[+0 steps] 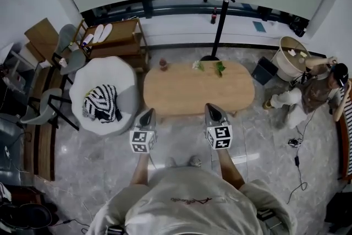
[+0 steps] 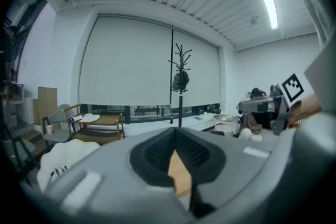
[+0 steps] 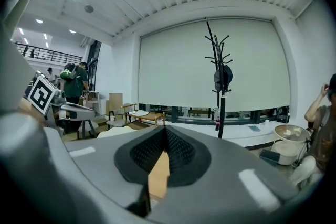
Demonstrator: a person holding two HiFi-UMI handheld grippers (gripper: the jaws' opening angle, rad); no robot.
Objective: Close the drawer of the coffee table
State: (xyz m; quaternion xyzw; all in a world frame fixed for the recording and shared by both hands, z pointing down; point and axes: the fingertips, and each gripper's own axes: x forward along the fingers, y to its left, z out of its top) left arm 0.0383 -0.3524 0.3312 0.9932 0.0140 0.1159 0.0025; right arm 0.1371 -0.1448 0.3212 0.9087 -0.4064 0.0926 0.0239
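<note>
Holding the left hand-held gripper (image 1: 147, 114) and the right hand-held gripper (image 1: 214, 110) side by side in front of your chest, you had both pairs of jaws pressed fully together with nothing caught between them. Each gripper view showed only a sliver of pale wood past the closed pads. Both pointed nearly level toward the blind-covered window wall.

From the head view, their tips sat over the near long edge of the desk (image 1: 198, 91), the left one by its near left corner and the right one closer to the middle. That edge read as one even line, and the drawer itself could not be told apart from above.

A white armchair (image 1: 104, 85) stood just beside the desk's left end, with a striped cloth (image 1: 100, 103) lying on its seat. Bare floor (image 1: 264, 140) lay open to your right, as far as a person (image 1: 313, 93) crouching well apart. Along the desk's far edge stood a small pot (image 1: 163, 64) and green sprigs (image 1: 219, 67), and the coat stand (image 1: 223, 5) rose just beyond them. A round tub (image 1: 287, 58) at the right held pale items too small to name. A wooden trolley (image 1: 118, 41) behind the armchair carried pale flat things on top.
</note>
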